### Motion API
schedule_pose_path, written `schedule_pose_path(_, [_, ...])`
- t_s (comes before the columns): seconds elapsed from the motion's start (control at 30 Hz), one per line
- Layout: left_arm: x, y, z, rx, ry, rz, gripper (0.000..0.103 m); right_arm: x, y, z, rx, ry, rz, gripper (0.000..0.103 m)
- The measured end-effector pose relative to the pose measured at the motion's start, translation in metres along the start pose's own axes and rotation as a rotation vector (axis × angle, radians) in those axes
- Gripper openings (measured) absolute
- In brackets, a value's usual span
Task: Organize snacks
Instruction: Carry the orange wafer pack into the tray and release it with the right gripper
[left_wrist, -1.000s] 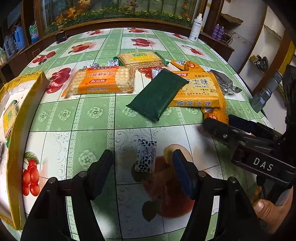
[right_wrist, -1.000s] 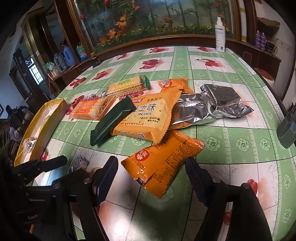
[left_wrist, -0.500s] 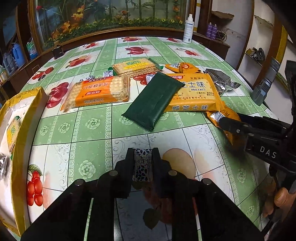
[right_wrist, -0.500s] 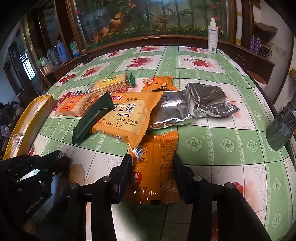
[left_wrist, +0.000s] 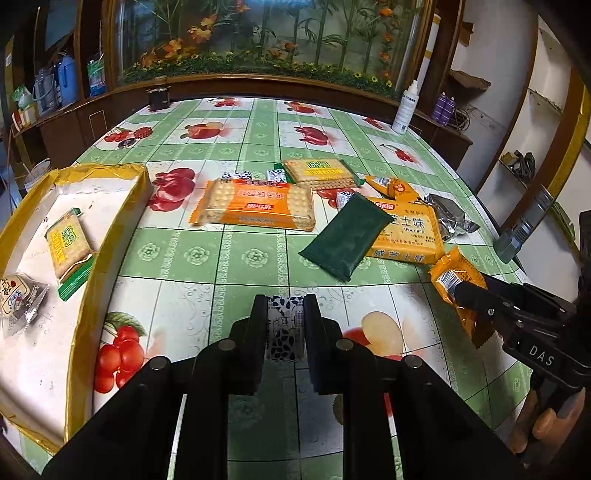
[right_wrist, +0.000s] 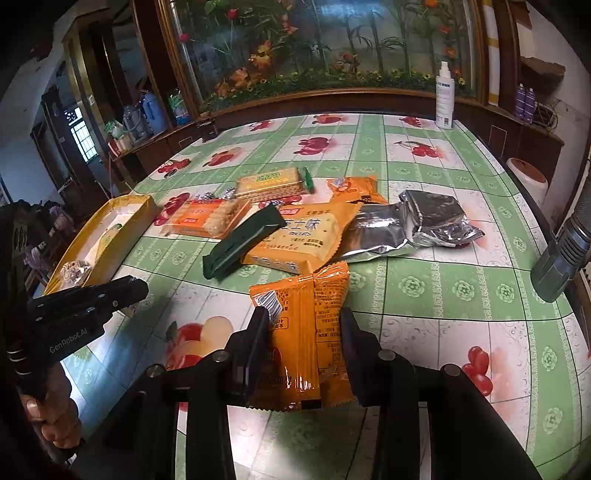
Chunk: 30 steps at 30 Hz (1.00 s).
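Observation:
My left gripper (left_wrist: 285, 314) is shut on a small black-and-white candy packet (left_wrist: 284, 332) and holds it above the table. My right gripper (right_wrist: 303, 325) is shut on an orange snack packet (right_wrist: 306, 332), lifted off the table; it also shows in the left wrist view (left_wrist: 456, 284). A yellow-rimmed tray (left_wrist: 107, 236) at the left holds a green-and-yellow cracker pack (left_wrist: 68, 245) and a clear-wrapped sweet (left_wrist: 18, 299). On the table lie an orange cracker pack (left_wrist: 255, 206), a dark green pack (left_wrist: 347, 236), a yellow biscuit pack (left_wrist: 406, 236) and a silver foil bag (right_wrist: 406, 225).
A second green-and-yellow cracker pack (left_wrist: 317, 171), several small candies (left_wrist: 243, 176) and a small orange packet (left_wrist: 395, 186) lie further back. A white spray bottle (right_wrist: 444, 96) stands at the far edge. A grey cylinder (right_wrist: 565, 254) sits at the right edge.
Both grippers closed from wide open onto their packets. Both have since lifted, the left with the candy and the right with the orange packet.

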<state>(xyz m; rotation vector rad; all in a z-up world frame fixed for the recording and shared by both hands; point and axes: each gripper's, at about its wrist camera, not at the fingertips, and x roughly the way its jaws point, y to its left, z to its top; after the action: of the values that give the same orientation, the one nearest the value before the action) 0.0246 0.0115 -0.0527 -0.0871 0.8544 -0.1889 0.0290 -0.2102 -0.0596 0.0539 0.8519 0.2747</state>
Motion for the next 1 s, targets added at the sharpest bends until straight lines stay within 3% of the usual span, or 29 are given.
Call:
schedule_pose_path(0.4, [-0.03, 0.049, -0.001, -0.097, -0.062, 0.037, 0.016, -0.002, 0.064, 0.02, -0.1, -0.027, 0.109, 0.039])
schedule_pose_path(1.0, [-0.064, 0.146, -0.014, -0.265, -0.118, 0.191, 0.016, 0.035, 0.179, 0.047, -0.233, -0.005, 0.33, 0.039])
